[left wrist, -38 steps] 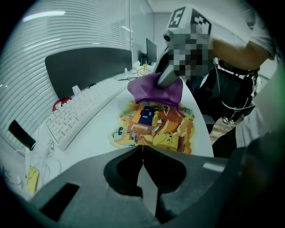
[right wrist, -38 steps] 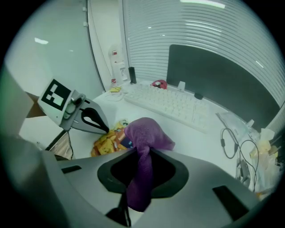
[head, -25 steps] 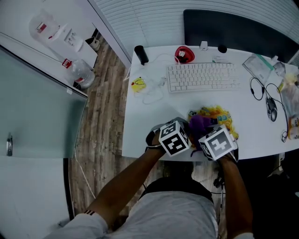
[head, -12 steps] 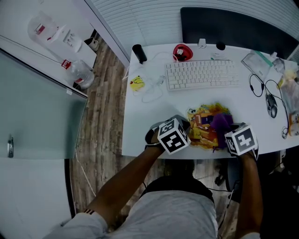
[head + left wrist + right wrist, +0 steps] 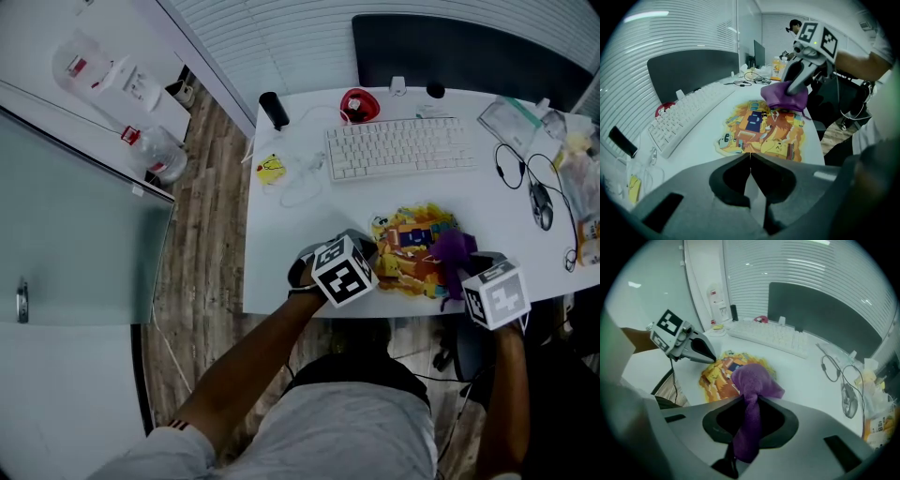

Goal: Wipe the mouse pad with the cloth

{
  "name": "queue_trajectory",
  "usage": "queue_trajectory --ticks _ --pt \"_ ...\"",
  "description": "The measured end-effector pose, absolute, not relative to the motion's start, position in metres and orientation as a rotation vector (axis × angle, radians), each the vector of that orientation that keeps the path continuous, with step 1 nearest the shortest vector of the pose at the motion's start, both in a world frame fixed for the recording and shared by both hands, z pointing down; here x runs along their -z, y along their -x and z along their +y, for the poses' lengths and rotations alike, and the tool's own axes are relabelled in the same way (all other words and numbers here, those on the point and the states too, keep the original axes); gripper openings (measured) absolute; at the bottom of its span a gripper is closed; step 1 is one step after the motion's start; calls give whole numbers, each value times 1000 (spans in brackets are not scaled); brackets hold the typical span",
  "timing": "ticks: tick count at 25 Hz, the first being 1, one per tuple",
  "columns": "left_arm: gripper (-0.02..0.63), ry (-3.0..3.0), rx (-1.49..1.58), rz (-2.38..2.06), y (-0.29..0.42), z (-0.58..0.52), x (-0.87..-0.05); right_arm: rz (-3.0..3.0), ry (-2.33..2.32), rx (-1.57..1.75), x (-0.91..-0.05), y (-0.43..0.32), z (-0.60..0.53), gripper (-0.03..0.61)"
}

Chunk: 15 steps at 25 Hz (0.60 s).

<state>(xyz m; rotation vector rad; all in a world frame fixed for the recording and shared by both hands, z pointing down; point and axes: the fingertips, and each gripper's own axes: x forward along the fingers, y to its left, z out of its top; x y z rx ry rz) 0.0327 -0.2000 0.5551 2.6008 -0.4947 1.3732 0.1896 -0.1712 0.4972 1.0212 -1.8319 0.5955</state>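
Purple cloth (image 5: pixel 454 251) is hanging bunched between the jaws of the right tool (image 5: pixel 749 401), which are closing tightly on it, and its loose end is resting on the mouse pad (image 5: pixel 412 251) at the pad's 3 o'clock edge. That colourful, irregularly cut pad is lying flat on the white surface (image 5: pixel 300 244), close to the surface's front edge at 6 o'clock, so little room is showing on that side. The left tool (image 5: pixel 750 157) is sitting at the pad's 8 o'clock edge with its jaws meeting tip to tip and no gap between them; whether they are pinching the pad's rim or only touching it cannot be told. A strip of bare surface is running between the pad and the white keyboard (image 5: pixel 398 150) at 12 o'clock, and a wider bare stretch is lying open toward 9 and 10 o'clock. At 2 o'clock, well apart from the pad, a mouse (image 5: pixel 539 204) and looping cables (image 5: pixel 511 173) are crowding the surface's right end.
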Motion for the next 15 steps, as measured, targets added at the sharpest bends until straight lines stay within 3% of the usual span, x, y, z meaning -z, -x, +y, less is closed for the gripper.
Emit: queue_trajectory --ticks 8,15 --pt "17 -2595 -1360 -488 -33 -199 -553 -1964 -741 -517 -497 -77 -138 66" --pt "17 -2596 -1357 -495 -32 -199 -554 -1911 -667 -508 -530 -71 -129 66"
